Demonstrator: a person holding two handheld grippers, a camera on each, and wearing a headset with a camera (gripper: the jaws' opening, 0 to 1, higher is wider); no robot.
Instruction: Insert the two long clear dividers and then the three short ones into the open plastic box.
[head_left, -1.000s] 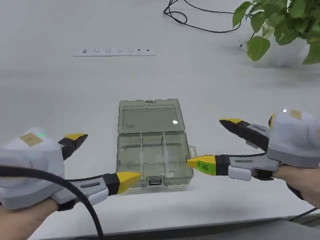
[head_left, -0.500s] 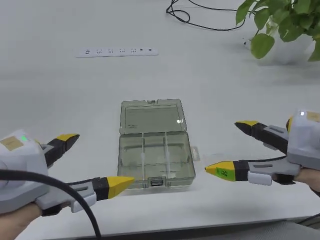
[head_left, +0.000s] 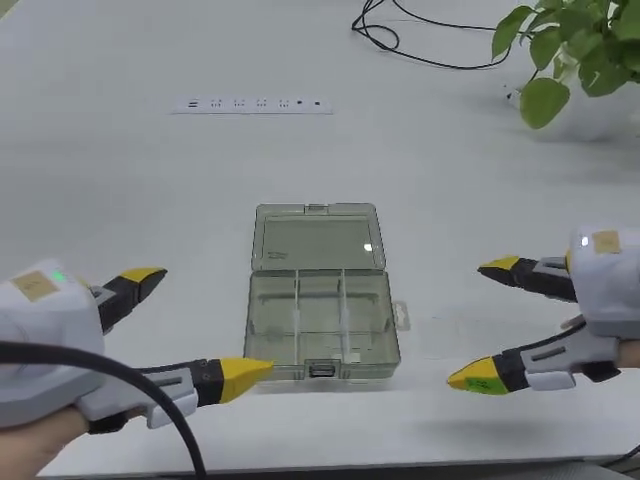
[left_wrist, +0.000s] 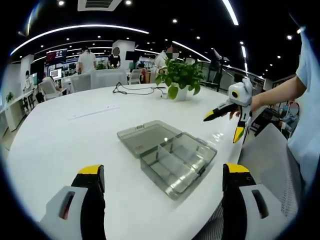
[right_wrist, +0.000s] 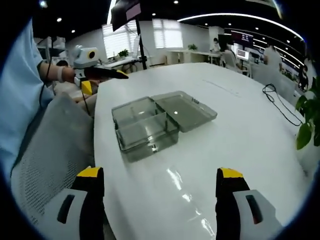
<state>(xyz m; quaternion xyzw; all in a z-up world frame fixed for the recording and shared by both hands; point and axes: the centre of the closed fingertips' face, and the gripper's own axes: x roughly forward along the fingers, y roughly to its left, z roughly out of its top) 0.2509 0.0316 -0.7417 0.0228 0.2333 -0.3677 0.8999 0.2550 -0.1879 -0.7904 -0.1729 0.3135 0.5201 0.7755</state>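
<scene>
Head view, plastic box (head_left: 322, 300): smoky clear, lying open on the white table (head_left: 120, 190). Its lid (head_left: 318, 238) is laid flat behind the base.
Head view, inside the box: two clear dividers (head_left: 343, 312) run front to back. Cross pieces are too faint to tell.
Head view, left gripper (head_left: 195, 322): jaws spread wide, nothing between them. The lower yellow tip is just beside the box's front left corner, apart from it.
Head view, right gripper (head_left: 485, 323): jaws wide apart, holding nothing, off the box's right side and clear of it.
Head view, position: the box sits between the two grippers.
Head view, background: power strip (head_left: 252, 104), black cable (head_left: 400, 40) and plant (head_left: 575, 50) stand far behind.
Left gripper view, own jaws: wide apart and empty.
Left gripper view, box (left_wrist: 172, 152): ahead between the jaws, lid on the far side, compartments visible in the base.
Left gripper view, right gripper (left_wrist: 223, 128): beyond the box, jaws apart.
Right gripper view, own jaws: wide apart and empty.
Right gripper view, box (right_wrist: 150, 122): ahead, well apart from the tips.
Right gripper view, left gripper (right_wrist: 103, 81): beyond the box, near the table edge.
</scene>
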